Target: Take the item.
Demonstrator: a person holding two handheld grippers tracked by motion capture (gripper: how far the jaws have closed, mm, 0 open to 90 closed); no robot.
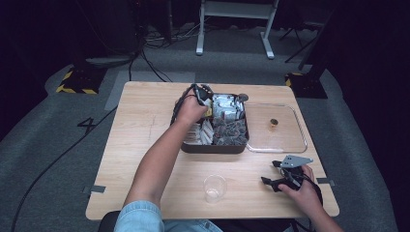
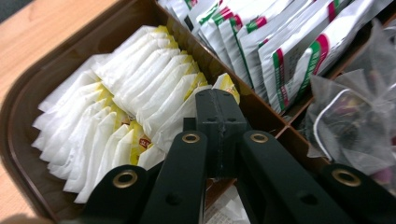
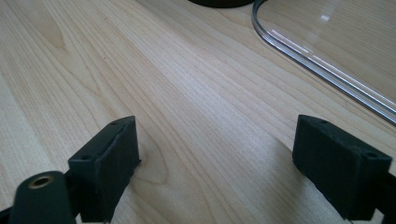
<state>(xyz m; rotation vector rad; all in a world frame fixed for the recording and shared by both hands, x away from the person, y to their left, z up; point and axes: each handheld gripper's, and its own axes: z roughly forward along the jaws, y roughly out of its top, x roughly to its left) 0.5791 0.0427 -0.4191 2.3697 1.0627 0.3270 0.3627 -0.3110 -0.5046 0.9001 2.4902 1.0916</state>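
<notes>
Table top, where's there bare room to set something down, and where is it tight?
Bare wood lies left of the brown box, all along the table. More lies between the plastic cup and the right gripper, open above it. The clear tray holds just one small item. The box is crowded with packets, with the left gripper shut among them.

tea bags (image 2: 126, 98): white paper sachets with yellow edging, packed upright and overlapping in two rows
compartment: left-hand section of the dark brown divided box (image 2: 18, 121), tight against its rounded wall and the centre divider
pinched sachet (image 2: 227, 86): white/yellow, end one of the near row, by the divider, top edge poking out just past the closed jaw pads
box location: far middle of the wooden table (image 1: 145, 145), lid off
</notes>
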